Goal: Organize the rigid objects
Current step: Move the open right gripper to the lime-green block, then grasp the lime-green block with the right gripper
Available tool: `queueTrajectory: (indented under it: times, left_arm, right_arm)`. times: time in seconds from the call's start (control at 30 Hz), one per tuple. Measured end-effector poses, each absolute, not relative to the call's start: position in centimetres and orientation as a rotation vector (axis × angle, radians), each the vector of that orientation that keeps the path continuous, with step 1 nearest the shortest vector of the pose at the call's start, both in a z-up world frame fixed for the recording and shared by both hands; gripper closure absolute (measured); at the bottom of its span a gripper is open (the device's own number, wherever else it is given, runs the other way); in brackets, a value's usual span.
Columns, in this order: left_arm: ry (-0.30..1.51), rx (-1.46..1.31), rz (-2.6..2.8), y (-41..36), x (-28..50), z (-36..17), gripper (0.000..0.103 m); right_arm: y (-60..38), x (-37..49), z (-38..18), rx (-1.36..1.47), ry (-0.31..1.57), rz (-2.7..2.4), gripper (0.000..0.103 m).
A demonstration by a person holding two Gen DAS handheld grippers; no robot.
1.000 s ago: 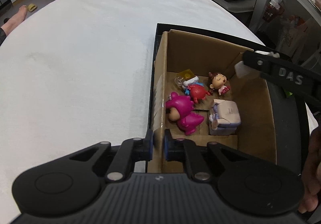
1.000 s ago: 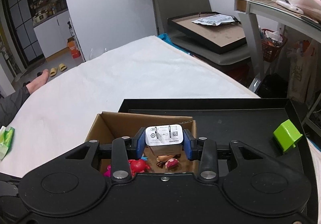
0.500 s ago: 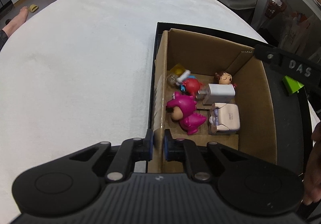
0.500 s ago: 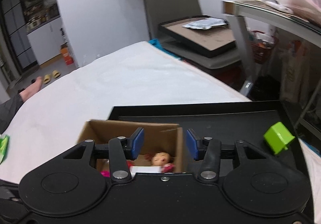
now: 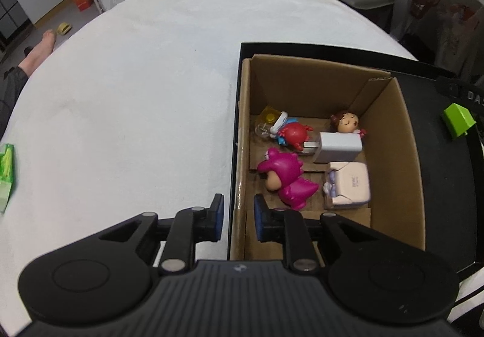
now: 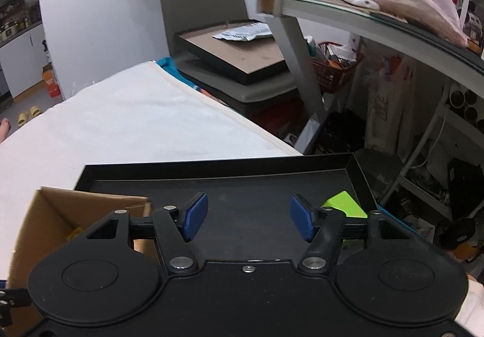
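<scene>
White cloth (image 5: 136, 71) covers our table; on it at 3 o'clock a black tray (image 6: 242, 183) bears a box (image 5: 390, 137) of toys plus a charger (image 5: 340, 145). Our left gripper (image 5: 236, 216) straddles the box's near-left wall, jaws slightly parted, not clamped. Our right gripper (image 6: 248, 220) gapes wide and empty over bare tray. The green block (image 6: 343, 202), at 2 o'clock behind its right finger, seems next: we should swing right, drop low, centre it squarely; the tray rim crowds that corner.

White-covered worktop (image 5: 136, 71): black tray (image 5: 447, 186) at 3 o'clock, green packet (image 5: 6, 167) at the 9 o'clock edge.
</scene>
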State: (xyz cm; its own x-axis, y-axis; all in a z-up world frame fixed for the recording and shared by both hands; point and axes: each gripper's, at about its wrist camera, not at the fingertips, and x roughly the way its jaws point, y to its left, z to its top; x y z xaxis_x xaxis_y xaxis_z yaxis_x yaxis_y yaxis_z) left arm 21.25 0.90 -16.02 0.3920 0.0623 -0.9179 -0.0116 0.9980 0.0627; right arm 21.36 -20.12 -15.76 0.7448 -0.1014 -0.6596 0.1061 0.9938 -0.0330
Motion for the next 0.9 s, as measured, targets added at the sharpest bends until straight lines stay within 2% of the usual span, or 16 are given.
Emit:
queueTrajectory:
  times: [0.2,0.33,0.57,0.9]
  left_arm:
    - [1.191,0.034,0.098,0.9,21.2,-16.6,0.070]
    - [1.193,0.036,0.117,0.4,21.4,-16.5,0.063]
    - [1.191,0.039,0.168,-0.5,21.9,-16.2,0.054]
    - [1.207,0.023,0.233,-1.1,22.5,-16.6,0.051]
  right_arm:
    - [-21.4,23.4,-17.2,-0.052,0.770,-0.161,0.040]
    - [-21.7,24.1,-17.7,-0.139,0.758,-0.188,0.025]
    - [-24.0,25.8,-18.7,-0.141,0.802,-0.225,0.025]
    - [-25.0,26.2,-21.9,-0.213,0.879,-0.259,0.026]
